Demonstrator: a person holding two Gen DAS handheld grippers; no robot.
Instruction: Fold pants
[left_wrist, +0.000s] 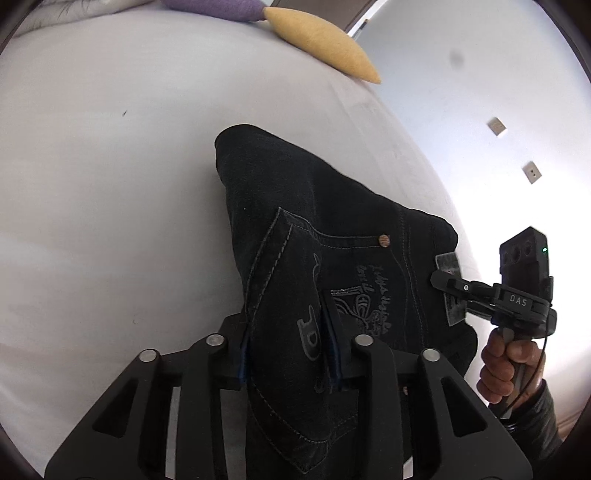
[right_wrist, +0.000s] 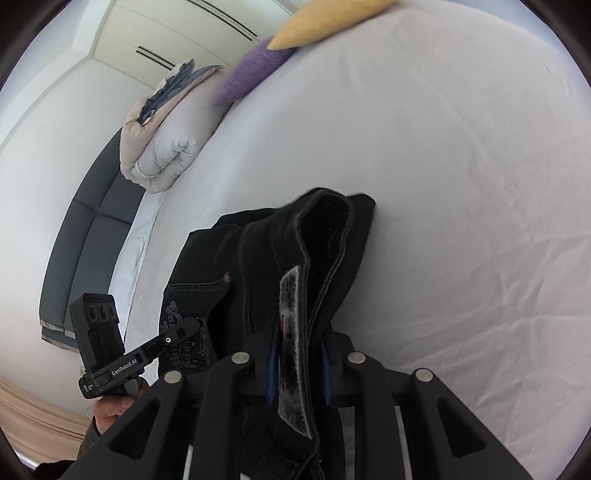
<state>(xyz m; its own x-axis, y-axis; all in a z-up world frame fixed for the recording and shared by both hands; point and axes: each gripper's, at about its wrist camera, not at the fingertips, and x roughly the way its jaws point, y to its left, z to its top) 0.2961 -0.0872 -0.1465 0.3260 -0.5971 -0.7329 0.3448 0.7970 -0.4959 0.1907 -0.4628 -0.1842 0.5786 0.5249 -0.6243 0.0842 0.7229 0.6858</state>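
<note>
The black denim pants (left_wrist: 332, 229) lie bunched on the white bed sheet (left_wrist: 110, 184), back pocket with pale stitching facing up. My left gripper (left_wrist: 288, 347) has the pocket fabric filling the space between its blue-padded fingers and touching both. In the right wrist view the waistband (right_wrist: 325, 229) arches up from the sheet, its grey label strip (right_wrist: 295, 332) running down between the fingers of my right gripper (right_wrist: 297, 365), which is shut on it. Each gripper shows in the other's view: the right one (left_wrist: 448, 282) at the waistband label, the left one (right_wrist: 188, 326) at the pocket.
A yellow cushion (left_wrist: 321, 40) and a purple cushion (left_wrist: 214, 7) sit at the far end of the bed. A folded duvet (right_wrist: 162, 136) lies at the bed's far corner beside a dark headboard (right_wrist: 85, 243). A hand (left_wrist: 506, 362) grips the right handle. Wide bare sheet (right_wrist: 461, 184) surrounds the pants.
</note>
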